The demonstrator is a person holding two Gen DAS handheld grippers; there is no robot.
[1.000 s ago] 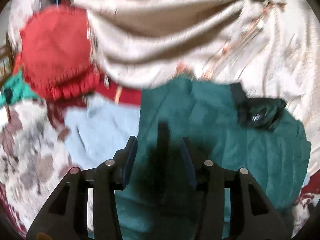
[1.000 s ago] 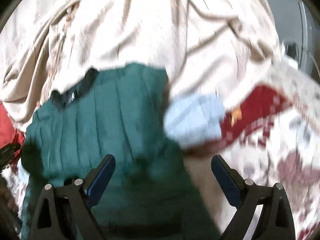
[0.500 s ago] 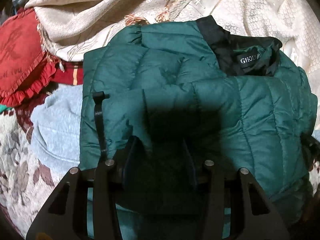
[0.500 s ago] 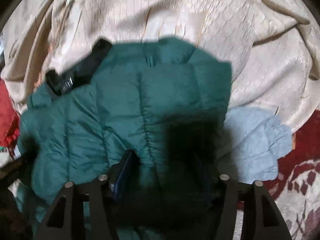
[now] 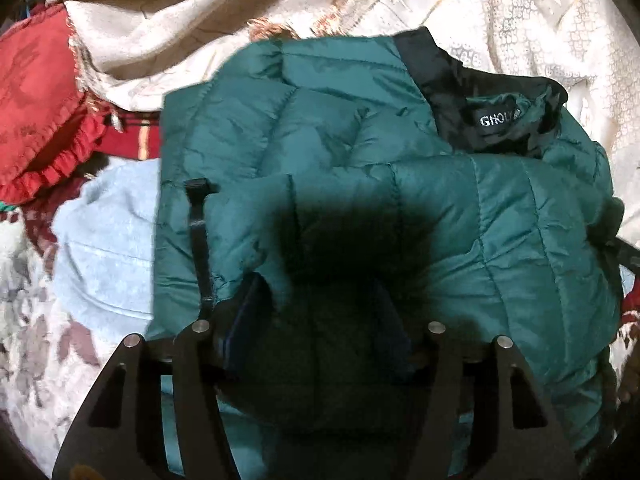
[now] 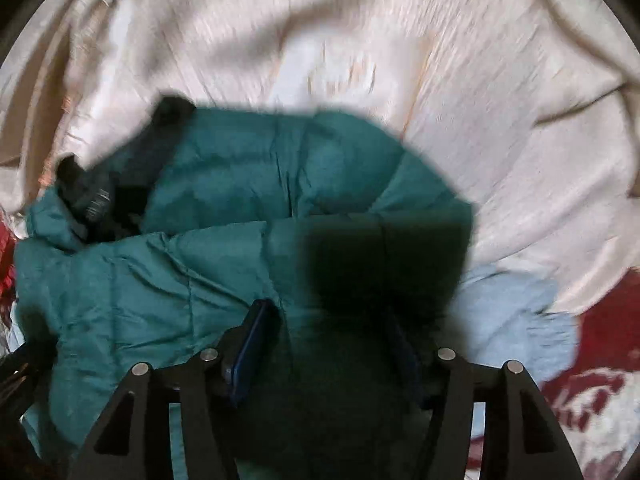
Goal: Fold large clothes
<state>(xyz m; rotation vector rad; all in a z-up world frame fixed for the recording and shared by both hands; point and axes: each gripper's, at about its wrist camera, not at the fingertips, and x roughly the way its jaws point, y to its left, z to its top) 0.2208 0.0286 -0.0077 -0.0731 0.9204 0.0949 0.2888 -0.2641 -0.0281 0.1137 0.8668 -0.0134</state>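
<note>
Cream bedspread (image 5: 540, 20) underlies green jacket (image 5: 500, 220), pinched by both hand-held grippers (image 5: 320, 320) (image 6: 328, 340).

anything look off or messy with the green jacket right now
Mostly tidy. The green quilted puffer jacket lies folded, both tools gripping its near edge. A black strap sticks out loose along one side, the black collar lining is rumpled, and a light blue garment lies beneath it.
</note>
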